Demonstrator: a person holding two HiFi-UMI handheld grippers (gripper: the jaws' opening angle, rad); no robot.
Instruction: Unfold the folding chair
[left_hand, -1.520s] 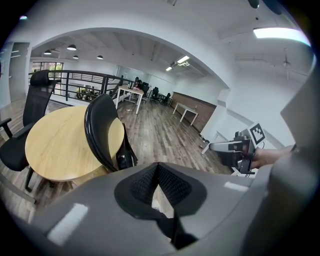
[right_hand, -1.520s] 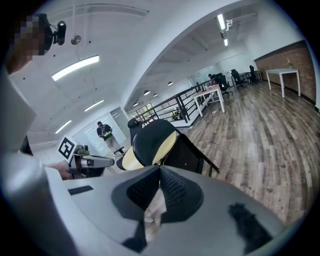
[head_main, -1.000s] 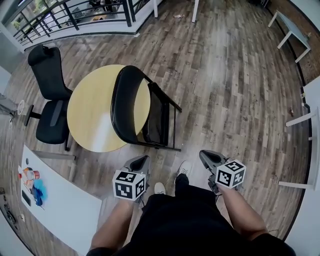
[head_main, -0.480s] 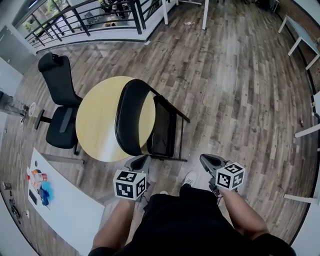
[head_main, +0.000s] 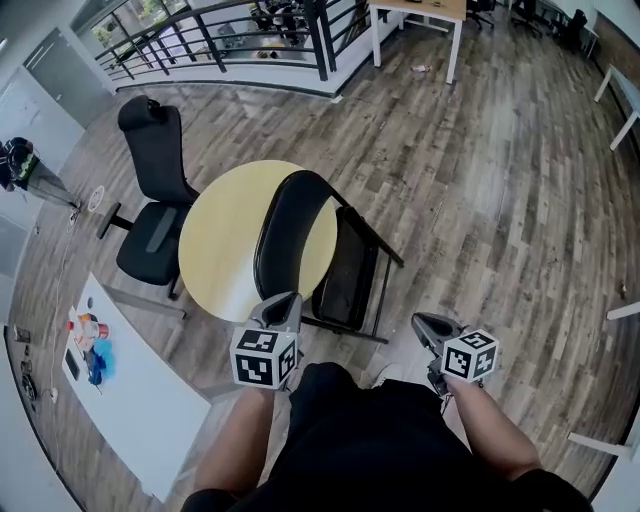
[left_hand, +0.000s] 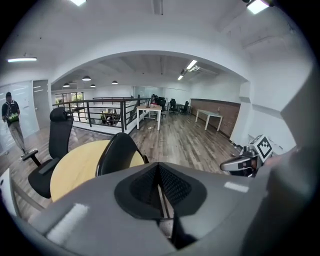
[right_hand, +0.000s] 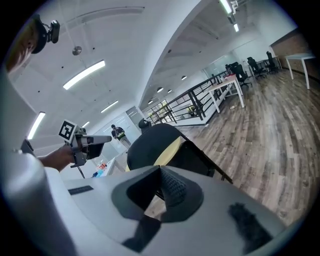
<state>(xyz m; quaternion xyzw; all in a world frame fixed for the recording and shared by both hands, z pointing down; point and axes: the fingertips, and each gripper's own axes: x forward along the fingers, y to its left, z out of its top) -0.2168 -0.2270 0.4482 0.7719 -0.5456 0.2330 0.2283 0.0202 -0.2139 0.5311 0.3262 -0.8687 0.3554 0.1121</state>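
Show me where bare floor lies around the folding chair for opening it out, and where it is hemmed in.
Open wood floor spreads right of the folding chair, up to the railing. On its left it is crowded: the round table sits close against it, the office chair beyond, the white table nearby.

No legible word, brand or number is shown anywhere. Only black-and-white square markers (head_main: 263, 357), unreadable as text, are carried by the left gripper (head_main: 285, 304), at seven o'clock, and the right gripper (head_main: 425, 326), at five o'clock.
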